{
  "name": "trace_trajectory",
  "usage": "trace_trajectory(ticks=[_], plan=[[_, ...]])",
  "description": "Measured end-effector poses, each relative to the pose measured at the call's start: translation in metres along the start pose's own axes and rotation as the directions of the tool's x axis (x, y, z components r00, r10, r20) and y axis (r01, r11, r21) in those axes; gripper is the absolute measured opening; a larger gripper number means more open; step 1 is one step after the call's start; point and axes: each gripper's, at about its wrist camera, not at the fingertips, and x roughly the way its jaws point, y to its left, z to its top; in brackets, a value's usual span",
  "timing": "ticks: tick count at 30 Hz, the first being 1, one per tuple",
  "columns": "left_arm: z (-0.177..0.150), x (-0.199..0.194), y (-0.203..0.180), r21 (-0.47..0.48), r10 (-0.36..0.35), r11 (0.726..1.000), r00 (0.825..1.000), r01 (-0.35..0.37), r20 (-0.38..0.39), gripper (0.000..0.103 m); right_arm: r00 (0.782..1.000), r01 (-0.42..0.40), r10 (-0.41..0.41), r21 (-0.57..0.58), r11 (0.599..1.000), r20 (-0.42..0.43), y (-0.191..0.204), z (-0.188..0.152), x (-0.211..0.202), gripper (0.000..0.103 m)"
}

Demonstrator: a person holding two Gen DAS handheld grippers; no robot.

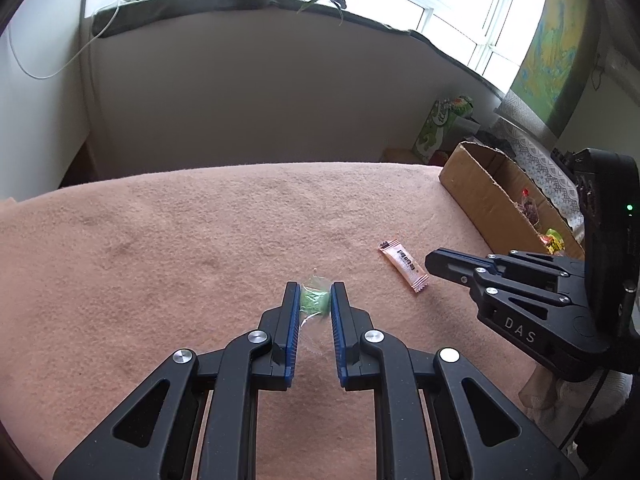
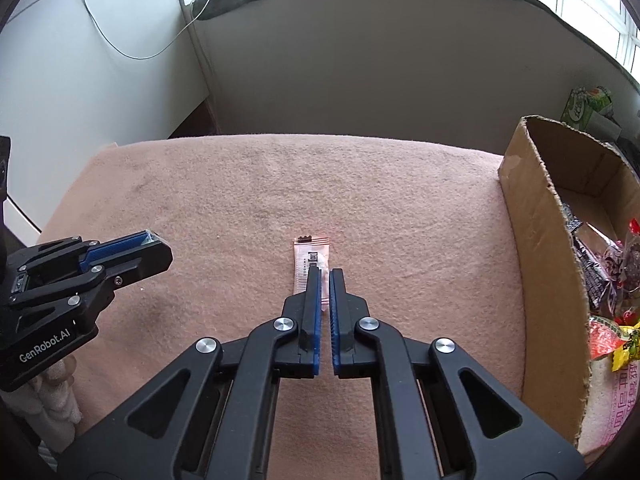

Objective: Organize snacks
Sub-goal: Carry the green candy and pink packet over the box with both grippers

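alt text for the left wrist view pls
The left gripper is shut on a green candy in clear wrap, above a pink blanket. To its right lie an orange packet and the right gripper, with a cardboard box behind.

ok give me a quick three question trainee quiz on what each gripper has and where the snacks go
1. True or false: the left gripper is shut on a small green candy in a clear wrapper.
2. What lies between the right gripper's fingers?
A. a yellow packet
B. the pale pink stick-shaped sachet
C. nothing
3. Fill in: the brown cardboard box holding other snacks stands on the ____ side of the peach fleece blanket in the right wrist view.

Key: 1 true; 2 B; 3 right.
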Motion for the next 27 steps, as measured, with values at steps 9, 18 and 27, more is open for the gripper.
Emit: trace_trajectory(ticks=[9,18,27], plan=[[-0.002,-0.003,0.005,-0.016,0.003,1.000,1.000,-0.003,0.001,0.014,0.998,0.044,-0.046,-0.072,0.996,-0.030,0.022,0.007,0.024,0.020],[-0.001,-0.014,0.001,-0.027,0.007,1.000,1.000,-0.006,0.024,0.013,1.000,-0.027,0.027,-0.021,0.999,0.013,0.016,0.001,-0.005,0.020],[0.013,-0.032,-0.040,0.015,-0.032,0.999,0.997,0.031,0.075,0.013,0.988,-0.068,0.070,-0.018,0.998,0.137,0.002,-0.008,-0.088,0.020]])
